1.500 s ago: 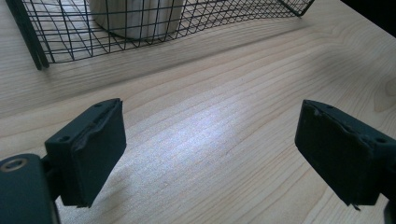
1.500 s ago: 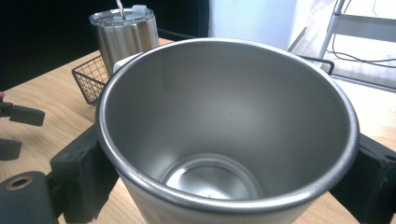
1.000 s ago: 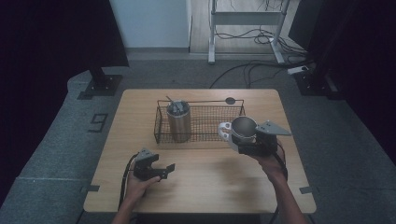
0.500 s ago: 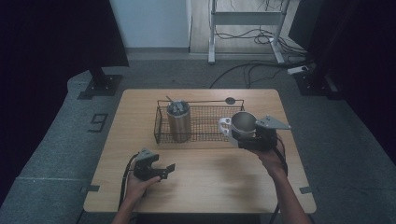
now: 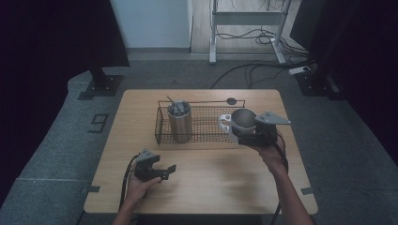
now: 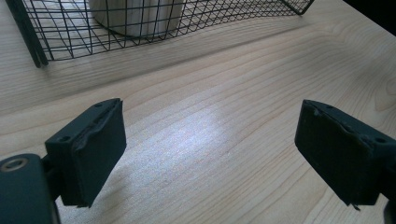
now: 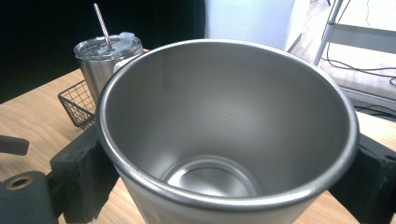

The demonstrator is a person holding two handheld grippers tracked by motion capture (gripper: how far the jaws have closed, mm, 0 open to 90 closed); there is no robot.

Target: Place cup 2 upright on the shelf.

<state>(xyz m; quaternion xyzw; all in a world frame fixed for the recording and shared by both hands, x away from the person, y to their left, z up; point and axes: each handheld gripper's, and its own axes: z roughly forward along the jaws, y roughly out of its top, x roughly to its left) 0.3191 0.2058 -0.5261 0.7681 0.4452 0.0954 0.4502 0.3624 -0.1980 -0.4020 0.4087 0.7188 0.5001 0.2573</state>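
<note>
Since the earlier frame, the right tongs (image 5: 245,136) have carried the steel mug (image 5: 241,121) slightly farther toward the wire basket (image 5: 205,137). Left tongs (image 5: 165,172) rest on the surface (image 5: 211,183), jaws spread wide, empty. Right tongs clamp the upright mug at the basket's right end. Beyond, a lidded tumbler (image 5: 180,121) stands inside the basket.

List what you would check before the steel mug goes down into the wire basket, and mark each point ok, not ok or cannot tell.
1. Right hand-held gripper clamps the steel mug: ok.
2. Mug upright and empty: ok.
3. Free space in the wire basket right of the lidded tumbler: ok.
4. Mug bottom clears the basket rim: cannot tell.
5. Left hand-held gripper open, on the table away from the basket: ok.
</note>
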